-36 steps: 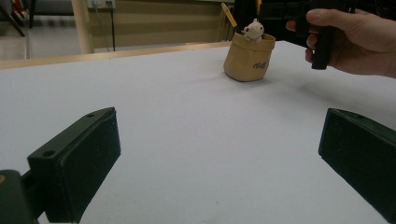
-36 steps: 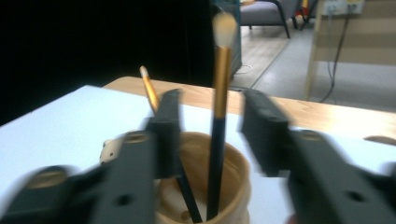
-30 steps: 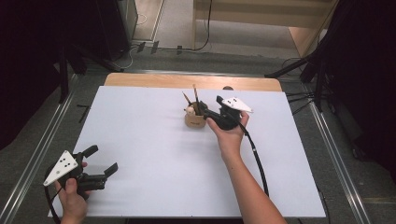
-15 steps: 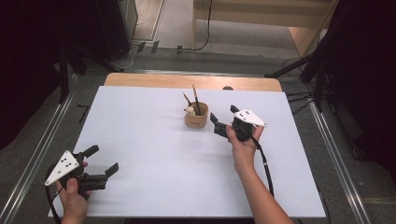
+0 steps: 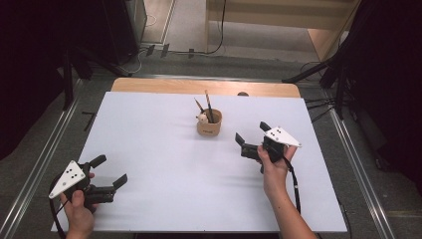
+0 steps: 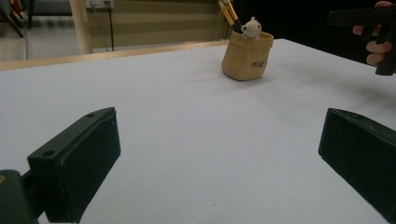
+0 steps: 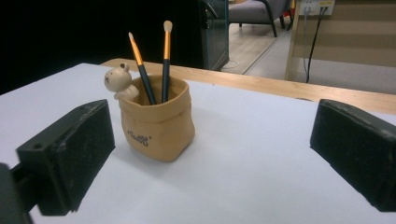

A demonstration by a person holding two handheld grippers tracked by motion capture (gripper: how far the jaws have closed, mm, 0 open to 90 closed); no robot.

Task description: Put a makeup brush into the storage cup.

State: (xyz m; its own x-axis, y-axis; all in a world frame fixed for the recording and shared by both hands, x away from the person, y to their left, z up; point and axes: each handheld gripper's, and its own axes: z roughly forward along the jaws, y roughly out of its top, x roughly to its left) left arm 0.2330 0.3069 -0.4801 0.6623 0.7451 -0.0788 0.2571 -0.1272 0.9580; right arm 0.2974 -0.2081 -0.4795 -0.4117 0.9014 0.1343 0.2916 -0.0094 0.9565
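Observation:
A tan fabric pouch [image 5: 209,125] stands upright at the back middle of the white table [image 5: 174,199]. It holds two brushes [image 5: 208,107] and a small bear figure [image 5: 202,118]. My right gripper [image 5: 251,133] hovers to the right of the pouch, apart from it. Its jaws have just been opening and stand open with nothing between them. In the right gripper view the pouch [image 7: 156,126], the brushes [image 7: 165,60] and the bear [image 7: 118,81] sit ahead, left of the gap of the right gripper [image 7: 212,140]. My left gripper [image 5: 110,171] rests open at the near left, the pouch [image 6: 246,60] far ahead of it.
A strip of wooden tabletop [image 5: 164,85] runs along the far edge of the white table. Metal rails [image 5: 30,169] flank both sides. A cable [image 5: 294,184] trails from the right gripper along the forearm. A wide stretch of white surface lies between the two hands.
My right gripper has drawn back from the pouch, rightward and nearer to me, with its jaws spreading wider. The pouch and the left gripper have stayed put.

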